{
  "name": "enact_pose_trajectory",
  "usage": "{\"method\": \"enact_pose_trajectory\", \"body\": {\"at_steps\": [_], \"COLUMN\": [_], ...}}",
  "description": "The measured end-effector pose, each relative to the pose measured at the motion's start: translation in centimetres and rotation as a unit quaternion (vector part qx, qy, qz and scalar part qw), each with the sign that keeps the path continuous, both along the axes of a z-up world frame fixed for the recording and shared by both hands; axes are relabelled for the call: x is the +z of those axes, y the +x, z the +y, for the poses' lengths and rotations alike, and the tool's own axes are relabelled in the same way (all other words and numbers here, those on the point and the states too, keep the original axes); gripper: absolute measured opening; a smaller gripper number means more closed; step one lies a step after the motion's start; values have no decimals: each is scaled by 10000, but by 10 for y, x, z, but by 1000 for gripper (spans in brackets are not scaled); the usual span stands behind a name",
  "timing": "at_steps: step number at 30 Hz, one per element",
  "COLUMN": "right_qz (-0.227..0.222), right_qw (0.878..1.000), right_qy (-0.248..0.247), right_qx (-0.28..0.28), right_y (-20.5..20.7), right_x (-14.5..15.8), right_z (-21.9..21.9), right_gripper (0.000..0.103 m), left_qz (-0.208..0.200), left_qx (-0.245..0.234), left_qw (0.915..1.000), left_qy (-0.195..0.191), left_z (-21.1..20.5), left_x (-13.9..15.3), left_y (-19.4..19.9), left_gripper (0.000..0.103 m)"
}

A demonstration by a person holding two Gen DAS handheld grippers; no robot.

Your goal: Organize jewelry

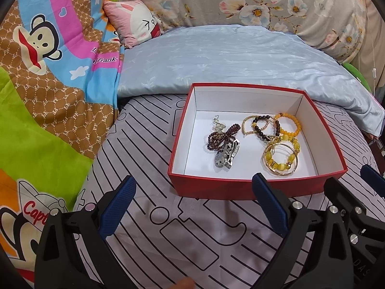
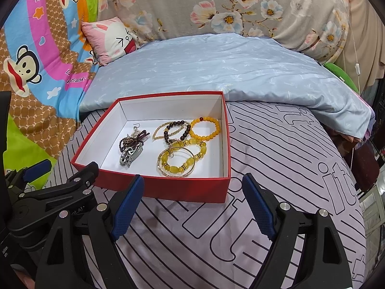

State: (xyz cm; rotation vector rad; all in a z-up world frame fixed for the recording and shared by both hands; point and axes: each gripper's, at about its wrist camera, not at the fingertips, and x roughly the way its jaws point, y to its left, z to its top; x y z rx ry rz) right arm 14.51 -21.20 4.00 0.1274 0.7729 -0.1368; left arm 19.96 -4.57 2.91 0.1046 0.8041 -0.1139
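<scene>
Since both my grippers, left [image 1: 193, 200] & right [image 2: 192, 197], gape empty, I'd lift the wristwatch [image 1: 227, 155] clear of the garnet beads [image 1: 220, 136] w/o snagging.

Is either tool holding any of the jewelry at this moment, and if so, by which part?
Nothing is held. The left tool and right tool are both open and empty, short of the red box; all the jewelry lies inside it.

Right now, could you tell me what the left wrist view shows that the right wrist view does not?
Only the left wrist view shows a fingertip at its bottom edge and the open left tool head-on. Only the right wrist view shows the large "it" lettering on the sheet and the open right tool head-on. Both show the red box holding bracelets and a watch, plus the blue pillow.
</scene>
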Motion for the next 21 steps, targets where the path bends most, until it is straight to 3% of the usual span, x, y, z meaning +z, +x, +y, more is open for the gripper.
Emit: {"method": "enact_pose_trajectory", "body": {"at_steps": [21], "right_qz": [1], "right_qw": [10000], "right_qy": [-34], "right_qx": [10], "right_y": [-2], "right_x": [-2], "right_z": [0], "right_gripper": [81], "left_qz": [13], "left_qx": [53], "left_qw": [9999], "left_qy": [-115], "left_z": [0], "left_x": [-2], "left_y": [2], "left_gripper": [96]}}
